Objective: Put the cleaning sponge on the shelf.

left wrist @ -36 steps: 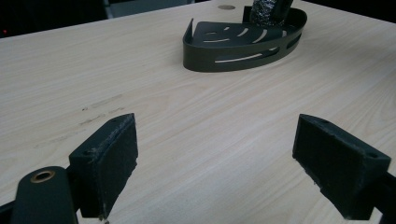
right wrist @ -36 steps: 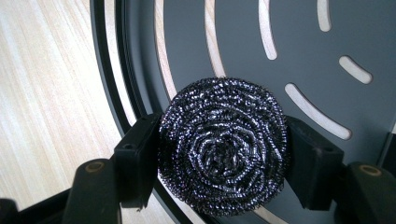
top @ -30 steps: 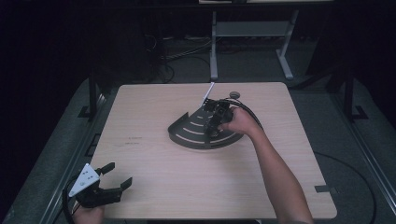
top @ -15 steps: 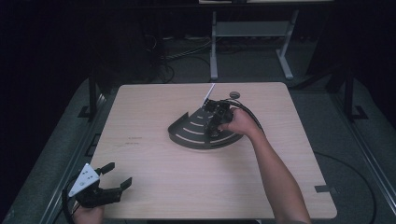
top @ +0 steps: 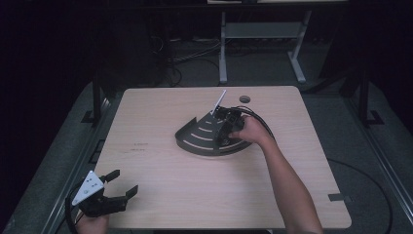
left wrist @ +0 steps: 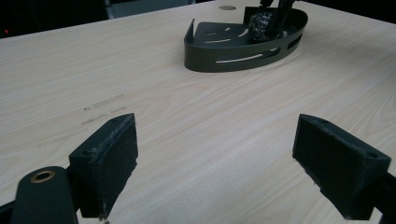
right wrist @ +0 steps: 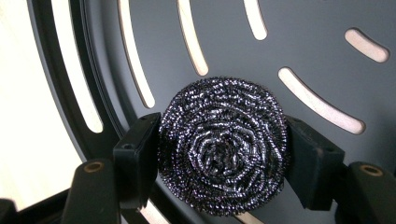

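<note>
A dark slotted tray (top: 195,142) with a curved rim sits at the middle of the wooden table (top: 160,195). My right gripper (top: 225,127) reaches down into its right part, shut on a round steel scourer (right wrist: 223,145). In the right gripper view both pads (right wrist: 136,158) press on the scourer's sides just above the tray floor (right wrist: 303,42). My left gripper (top: 122,183) rests at the table's near left corner, jaws wide open with nothing between them (left wrist: 215,140). From there the tray (left wrist: 233,60) and the scourer (left wrist: 261,25) lie far ahead.
A round cable hole (top: 244,99) lies near the table's far edge, just behind the tray. A metal stand (top: 263,31) is on the floor beyond the table. A cable (top: 370,185) loops on the floor at the right.
My right gripper has shifted slightly toward me inside the tray, still holding the scourer. The left gripper has stayed in place.
</note>
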`<act>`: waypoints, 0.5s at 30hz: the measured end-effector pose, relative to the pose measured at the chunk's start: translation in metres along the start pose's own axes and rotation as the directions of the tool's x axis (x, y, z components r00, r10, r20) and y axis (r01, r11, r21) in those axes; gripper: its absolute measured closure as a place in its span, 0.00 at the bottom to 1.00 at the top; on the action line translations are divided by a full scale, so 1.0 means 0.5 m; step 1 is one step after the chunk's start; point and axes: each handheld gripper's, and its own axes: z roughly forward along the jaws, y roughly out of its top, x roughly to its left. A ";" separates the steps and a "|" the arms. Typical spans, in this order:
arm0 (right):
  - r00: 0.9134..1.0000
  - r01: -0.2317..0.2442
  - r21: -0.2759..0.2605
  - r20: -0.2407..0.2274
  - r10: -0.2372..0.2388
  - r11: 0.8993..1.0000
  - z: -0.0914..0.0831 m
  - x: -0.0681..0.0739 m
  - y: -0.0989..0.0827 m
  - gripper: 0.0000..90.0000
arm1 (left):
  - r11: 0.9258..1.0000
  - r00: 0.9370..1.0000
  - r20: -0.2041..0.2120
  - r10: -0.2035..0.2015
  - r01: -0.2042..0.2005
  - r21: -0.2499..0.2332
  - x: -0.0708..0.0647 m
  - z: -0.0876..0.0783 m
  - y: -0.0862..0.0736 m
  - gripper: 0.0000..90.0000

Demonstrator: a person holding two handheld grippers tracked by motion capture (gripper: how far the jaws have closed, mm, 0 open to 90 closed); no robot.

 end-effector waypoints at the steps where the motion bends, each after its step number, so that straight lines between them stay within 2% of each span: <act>1: 1.000 0.003 -0.001 -0.001 -0.003 1.000 0.001 -0.001 0.001 0.37 | 1.000 1.000 -0.001 0.001 -0.001 0.001 0.000 -0.001 0.000 0.15; 15: 1.000 0.002 0.008 0.000 -0.002 1.000 0.010 0.003 0.004 0.36 | 1.000 1.000 -0.002 0.000 0.000 0.002 0.000 -0.001 0.001 0.15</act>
